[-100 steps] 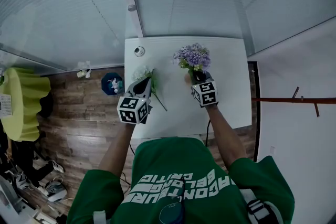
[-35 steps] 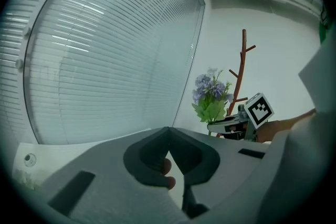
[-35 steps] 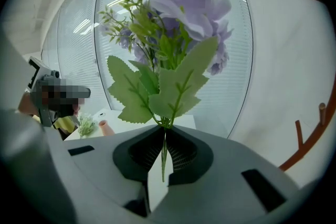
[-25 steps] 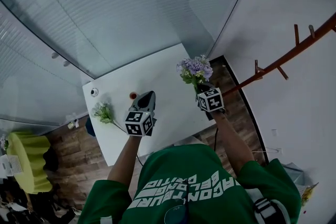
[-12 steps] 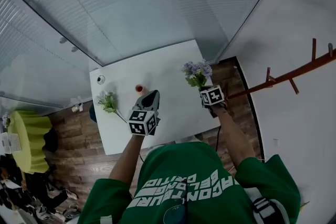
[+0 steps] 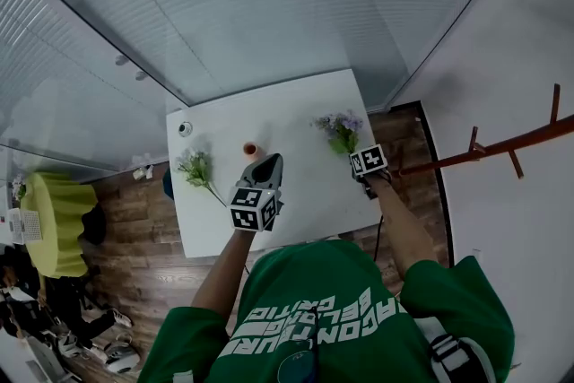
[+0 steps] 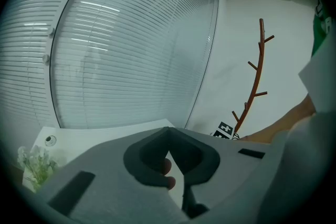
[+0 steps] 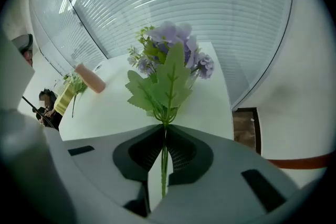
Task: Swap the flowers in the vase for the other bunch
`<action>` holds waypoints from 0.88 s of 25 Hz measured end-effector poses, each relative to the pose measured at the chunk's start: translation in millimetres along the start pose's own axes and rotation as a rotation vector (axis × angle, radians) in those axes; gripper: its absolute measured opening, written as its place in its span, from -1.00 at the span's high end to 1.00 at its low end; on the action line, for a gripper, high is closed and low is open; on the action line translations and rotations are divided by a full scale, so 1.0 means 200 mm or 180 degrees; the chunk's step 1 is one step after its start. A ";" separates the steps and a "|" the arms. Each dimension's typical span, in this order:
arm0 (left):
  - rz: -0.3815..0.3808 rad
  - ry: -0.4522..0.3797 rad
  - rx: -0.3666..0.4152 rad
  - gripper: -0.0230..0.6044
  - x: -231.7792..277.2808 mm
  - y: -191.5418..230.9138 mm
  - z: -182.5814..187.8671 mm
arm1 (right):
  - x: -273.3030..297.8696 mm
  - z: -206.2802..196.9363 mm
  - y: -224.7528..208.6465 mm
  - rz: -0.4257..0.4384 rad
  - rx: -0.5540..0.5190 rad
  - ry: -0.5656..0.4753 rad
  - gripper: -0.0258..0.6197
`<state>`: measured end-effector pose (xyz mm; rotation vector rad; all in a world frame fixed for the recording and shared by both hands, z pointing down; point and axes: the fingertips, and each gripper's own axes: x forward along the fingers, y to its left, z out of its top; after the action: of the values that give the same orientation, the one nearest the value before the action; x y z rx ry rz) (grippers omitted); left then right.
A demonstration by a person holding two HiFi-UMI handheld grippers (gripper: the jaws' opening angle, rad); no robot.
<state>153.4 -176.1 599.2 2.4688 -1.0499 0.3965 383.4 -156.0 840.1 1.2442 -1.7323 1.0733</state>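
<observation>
The right gripper (image 8: 165,125) pinched the stem of the purple flowers (image 8: 170,55), right of centre in the head view. The left gripper (image 7: 169,129), jaws closed tip to tip, sat just right of the small pink vase (image 6: 250,149). The pale bunch (image 6: 196,165) lay at the table's (image 6: 300,193) left.

On the table (image 6: 296,188) the vase (image 6: 250,149) stands near the middle, with the left gripper (image 6: 272,160) just before it. A loose bunch (image 6: 196,166) lies to its left, a small round item (image 6: 185,128) behind that. The held bunch (image 6: 339,130), in the right gripper (image 6: 352,146), is near the right edge, perhaps touching the tabletop.
</observation>
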 end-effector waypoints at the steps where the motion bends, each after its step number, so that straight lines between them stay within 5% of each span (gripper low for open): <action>1: 0.0012 0.0000 -0.0001 0.91 0.00 0.00 0.00 | 0.02 -0.01 0.00 0.0003 0.0027 0.0024 0.83; 18: 0.0028 0.0005 0.0042 0.91 0.06 -0.02 0.02 | 0.04 0.01 -0.06 -0.0003 0.0235 -0.0134 0.82; 22: 0.0004 0.0007 0.0048 0.91 0.09 -0.06 0.02 | 0.00 0.02 -0.06 0.0044 0.0228 -0.0195 0.67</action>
<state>174.2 -180.9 600.0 2.4804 -1.0515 0.4087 393.9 -162.2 841.2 1.3237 -1.7641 1.1247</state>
